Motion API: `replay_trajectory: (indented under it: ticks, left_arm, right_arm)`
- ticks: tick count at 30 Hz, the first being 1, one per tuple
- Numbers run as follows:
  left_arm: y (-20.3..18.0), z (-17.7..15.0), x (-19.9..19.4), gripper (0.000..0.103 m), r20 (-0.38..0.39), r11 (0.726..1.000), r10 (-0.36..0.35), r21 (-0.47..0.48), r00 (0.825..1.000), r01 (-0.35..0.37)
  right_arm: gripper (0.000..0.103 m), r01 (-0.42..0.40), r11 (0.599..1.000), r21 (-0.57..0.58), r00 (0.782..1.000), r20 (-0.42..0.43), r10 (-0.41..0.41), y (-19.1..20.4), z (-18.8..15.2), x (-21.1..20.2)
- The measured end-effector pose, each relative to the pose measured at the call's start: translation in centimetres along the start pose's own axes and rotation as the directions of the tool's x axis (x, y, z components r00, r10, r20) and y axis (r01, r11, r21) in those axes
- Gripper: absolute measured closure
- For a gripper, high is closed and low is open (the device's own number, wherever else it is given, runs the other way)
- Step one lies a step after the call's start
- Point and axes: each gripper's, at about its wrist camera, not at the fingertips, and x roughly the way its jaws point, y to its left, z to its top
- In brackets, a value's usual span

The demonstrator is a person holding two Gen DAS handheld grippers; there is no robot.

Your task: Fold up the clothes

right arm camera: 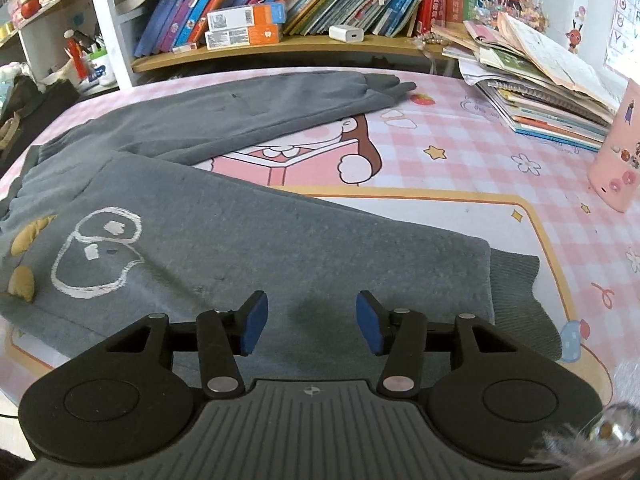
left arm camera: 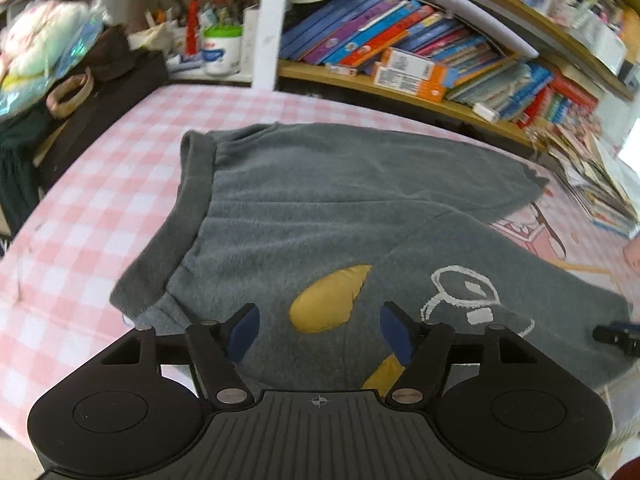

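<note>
Garment: grey sweatpants lie flat on the pink checked tablecloth, legs splayed in a V.
Long axis: waistband at the left end; near leg runs right to its ribbed cuff.
Far leg: its far cuff stops just short of the bookshelf.
Left gripper: spread, empty, over the yellow patch near the waistband.
Right gripper: spread, empty, over the near leg, cuff just to its right.
Nearer hand: right for the cuff, left for the waistband.
Judgement: no fold made yet; likely first move brings one leg onto the other.
Containers: white tub beyond the waistband, contents hidden; pink box right of the cuff, contents hidden.
</note>
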Motion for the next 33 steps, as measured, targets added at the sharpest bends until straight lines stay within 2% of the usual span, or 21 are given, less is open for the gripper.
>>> replay_trajectory:
  ticks: [5,20,25,29,33]
  left_arm:
    - [0.8,0.5,-0.3,0.03,0.011,0.999,-0.025,0.045,1.0,0.025]
    - [6.5,0.0,-1.2,0.027,0.023,0.99,-0.137,0.036,0.99,0.136]
    - [7.8,0.7,-1.6,0.023,0.05,0.989,-0.135,0.069,0.99,0.131]
    - [8.3,2.2,-1.3,0.023,0.059,0.988,-0.131,0.09,0.99,0.126]
    - [7.3,4.4,1.1,0.023,0.048,0.989,-0.098,0.115,0.994,0.092]
  right_arm:
    - [0.053,0.018,1.0,-0.003,1.0,0.015,-0.018,1.7,-0.2,-1.1]
    - [0.043,0.079,0.996,-0.039,0.995,0.069,-0.077,7.8,0.7,-4.4]
    - [0.041,0.067,0.995,-0.079,0.995,0.079,-0.061,8.5,2.7,-4.4]
    - [0.041,0.042,0.989,-0.139,0.994,0.103,-0.028,7.7,5.8,-3.5]
    - [0.04,0.014,0.981,-0.193,0.993,0.116,0.008,6.2,9.4,-1.5]
